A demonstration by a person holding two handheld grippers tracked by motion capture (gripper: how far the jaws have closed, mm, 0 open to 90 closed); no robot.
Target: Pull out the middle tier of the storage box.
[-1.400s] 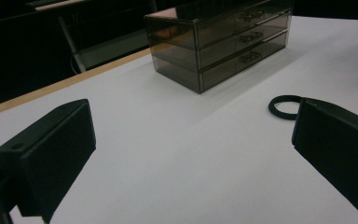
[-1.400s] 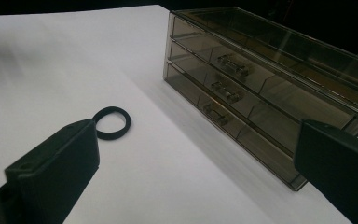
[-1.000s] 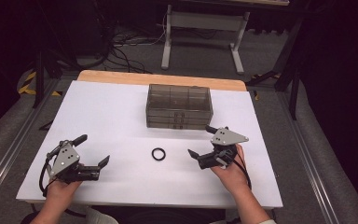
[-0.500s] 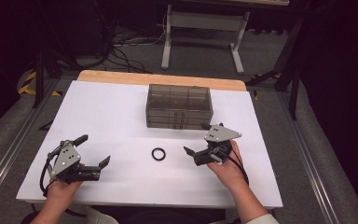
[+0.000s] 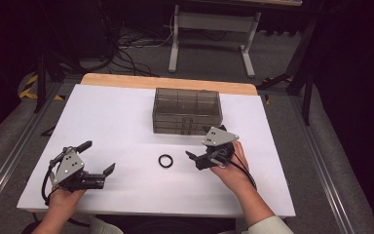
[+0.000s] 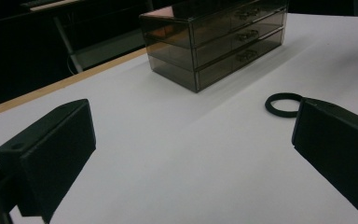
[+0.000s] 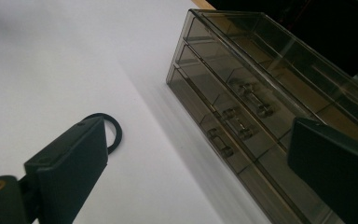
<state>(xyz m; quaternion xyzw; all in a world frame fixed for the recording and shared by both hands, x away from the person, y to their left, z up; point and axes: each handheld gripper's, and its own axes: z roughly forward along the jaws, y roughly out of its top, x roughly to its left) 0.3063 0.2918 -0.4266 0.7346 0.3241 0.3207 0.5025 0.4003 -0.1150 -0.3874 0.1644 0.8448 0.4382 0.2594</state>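
A small black ring [image 5: 165, 161] lies flat on the white table [image 5: 126, 117], in front of a smoky clear drawer box [image 5: 187, 111] with three drawers. My right gripper [image 5: 194, 160] sits just right of the ring, pointing left at it, a short gap away. It is open; its jaws have just been closing a little with nothing between them. In the right gripper view the ring [image 7: 114, 130] peeks out beside the left jaw and the drawer box [image 7: 242, 107] fills the right. My left gripper [image 5: 93, 159] rests open near the front left, with the ring [image 6: 283, 104] ahead of it.
A wooden strip [image 5: 165, 83] edges the table's far side. Beyond it stand a metal stand [image 5: 209, 29] and floor cables [image 5: 136, 44]. The person's hands come in over the table's front edge.
My right gripper has slid left across the table, closer to the black ring. The left gripper, ring and drawer box have stayed put.
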